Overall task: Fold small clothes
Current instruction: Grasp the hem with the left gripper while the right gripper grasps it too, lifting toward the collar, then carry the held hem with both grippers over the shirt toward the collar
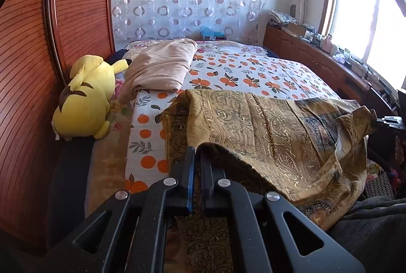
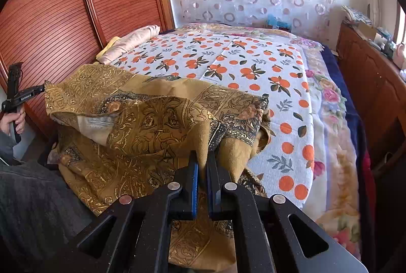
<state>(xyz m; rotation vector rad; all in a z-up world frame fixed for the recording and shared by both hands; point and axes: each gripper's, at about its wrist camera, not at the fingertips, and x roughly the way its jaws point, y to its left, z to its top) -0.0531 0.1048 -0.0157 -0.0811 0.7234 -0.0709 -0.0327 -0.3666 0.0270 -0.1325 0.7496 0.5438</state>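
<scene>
A mustard-gold cloth [image 1: 266, 125] with a paisley print lies rumpled across the near end of the bed, part of it hanging over the front edge. My left gripper [image 1: 196, 153] is shut on one lifted edge of it. In the right wrist view that same left gripper [image 2: 41, 89] pinches the cloth's left corner and holds it up. My right gripper [image 2: 203, 158] is shut on a bunched fold of the cloth [image 2: 152, 115]. It shows small at the far right of the left wrist view, as the right gripper [image 1: 380, 120] at the cloth's other corner.
The bed carries a white sheet with orange fruit print [image 1: 241, 70]. A yellow plush toy [image 1: 83, 100] and a folded beige blanket [image 1: 162, 67] lie at its left side, by the red-brown wooden wardrobe [image 1: 25, 70]. A wooden cabinet [image 2: 368, 80] runs along the right. A person's grey-clad leg [image 2: 30, 197] is near.
</scene>
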